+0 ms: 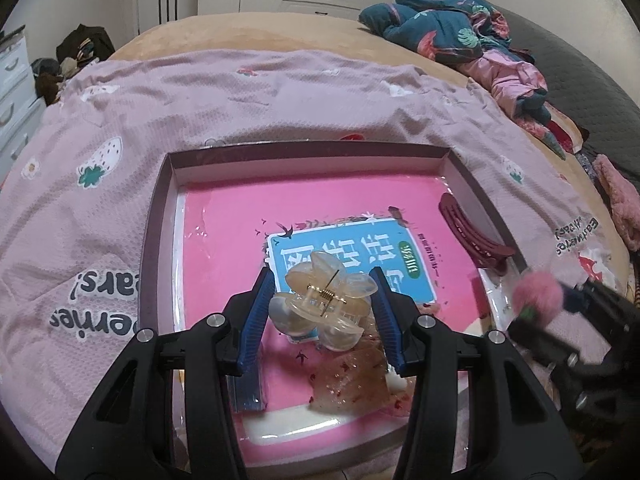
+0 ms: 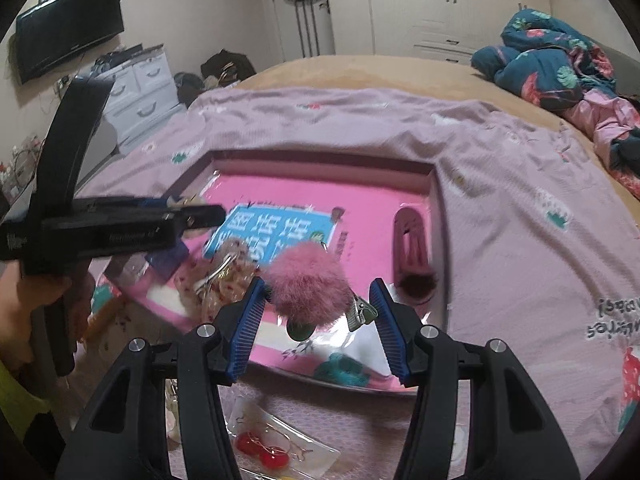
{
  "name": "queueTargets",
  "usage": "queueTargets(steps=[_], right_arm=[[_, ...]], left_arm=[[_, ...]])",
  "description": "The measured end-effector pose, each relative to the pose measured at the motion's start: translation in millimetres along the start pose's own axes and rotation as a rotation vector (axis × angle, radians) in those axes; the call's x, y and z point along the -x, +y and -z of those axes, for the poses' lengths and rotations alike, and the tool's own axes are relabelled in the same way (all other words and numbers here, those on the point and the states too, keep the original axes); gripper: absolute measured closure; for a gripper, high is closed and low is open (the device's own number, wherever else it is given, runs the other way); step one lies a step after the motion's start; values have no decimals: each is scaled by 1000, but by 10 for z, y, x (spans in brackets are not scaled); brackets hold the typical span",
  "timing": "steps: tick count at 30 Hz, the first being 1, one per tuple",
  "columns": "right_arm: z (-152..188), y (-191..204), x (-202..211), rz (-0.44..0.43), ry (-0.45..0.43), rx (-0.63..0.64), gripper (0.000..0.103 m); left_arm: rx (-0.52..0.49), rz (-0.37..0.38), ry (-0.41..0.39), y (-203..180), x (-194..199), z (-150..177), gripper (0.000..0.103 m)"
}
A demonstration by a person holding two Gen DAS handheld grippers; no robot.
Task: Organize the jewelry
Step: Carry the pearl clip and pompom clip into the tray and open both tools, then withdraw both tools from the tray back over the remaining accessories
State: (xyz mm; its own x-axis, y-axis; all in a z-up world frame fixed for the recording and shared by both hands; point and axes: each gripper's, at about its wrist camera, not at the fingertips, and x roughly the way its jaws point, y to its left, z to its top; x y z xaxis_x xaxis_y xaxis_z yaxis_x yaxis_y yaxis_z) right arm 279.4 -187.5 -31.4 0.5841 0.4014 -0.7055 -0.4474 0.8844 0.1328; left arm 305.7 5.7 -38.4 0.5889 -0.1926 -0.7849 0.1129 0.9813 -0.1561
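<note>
Each handheld gripper consists of a matte black plastic frame with two symmetrical arms. The left gripper [image 1: 322, 316] and the right gripper [image 2: 318, 326] are of identical build. Each arm has triangular cut-outs and two round silver screw heads at its pivots. The fingers [image 1: 256, 320] carry blue ribbed pads on their inner faces. Seen side-on, the left unit has a slim black body with small white lettering and a black handle. A yellow-green sleeve [image 2: 16, 396] is visible at the lower left edge.

Dim, soft indoor light, strong fisheye bending with dark corners, slight motion blur, faint plastic glare.
</note>
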Motion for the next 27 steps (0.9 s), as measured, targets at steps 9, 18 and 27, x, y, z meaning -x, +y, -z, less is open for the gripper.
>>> queueTargets(steps=[9, 18, 27], right_arm=[[74, 72, -217, -35, 44, 7, 50], [116, 76, -281, -35, 61, -2, 47], [133, 38, -145, -33, 31, -26, 34]], left_arm=[[21, -2, 23, 47, -124, -1, 63], [42, 16, -1, 66, 0, -1, 58], [71, 8, -48, 110, 368, 68, 44]])
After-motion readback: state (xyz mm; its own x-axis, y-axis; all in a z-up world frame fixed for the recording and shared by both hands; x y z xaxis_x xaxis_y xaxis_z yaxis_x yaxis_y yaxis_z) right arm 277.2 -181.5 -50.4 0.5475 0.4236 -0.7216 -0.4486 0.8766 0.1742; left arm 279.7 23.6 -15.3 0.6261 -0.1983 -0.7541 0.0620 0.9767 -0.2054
